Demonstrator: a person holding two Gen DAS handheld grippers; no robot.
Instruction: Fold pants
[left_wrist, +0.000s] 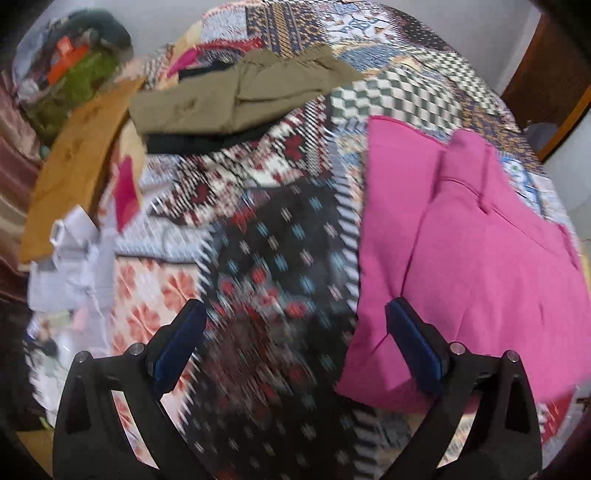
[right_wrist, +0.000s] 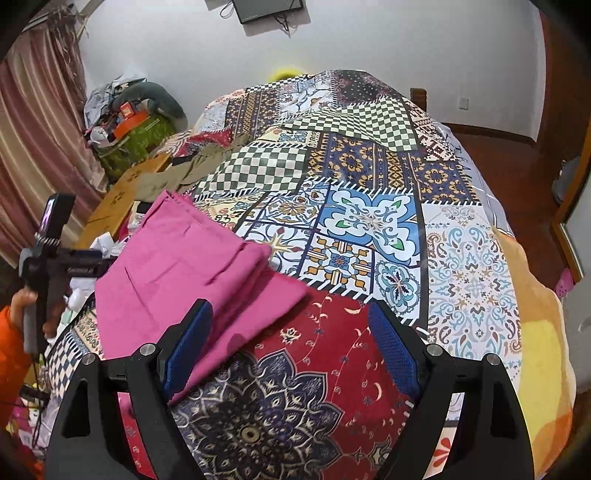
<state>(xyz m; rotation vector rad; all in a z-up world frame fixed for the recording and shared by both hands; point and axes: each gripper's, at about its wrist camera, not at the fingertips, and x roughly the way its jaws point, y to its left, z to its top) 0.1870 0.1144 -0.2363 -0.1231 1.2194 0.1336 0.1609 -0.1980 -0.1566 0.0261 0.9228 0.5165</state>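
Pink pants (left_wrist: 476, 251) lie folded on the patchwork bedspread (left_wrist: 280, 258), at the right of the left wrist view. They also show left of centre in the right wrist view (right_wrist: 184, 258). My left gripper (left_wrist: 295, 332) is open and empty, just left of the pants, its right finger over their lower left corner. My right gripper (right_wrist: 290, 332) is open and empty above the bedspread (right_wrist: 369, 221), its left finger over the pants' near edge. The left gripper's body (right_wrist: 55, 254) shows at the far left of the right wrist view, held in a hand.
Folded olive pants (left_wrist: 240, 96) lie over a dark garment further back on the bed. A brown cardboard sheet (left_wrist: 70, 166) and white crumpled items (left_wrist: 70, 266) lie at the left edge. A cluttered pile (right_wrist: 129, 122) stands by the curtain.
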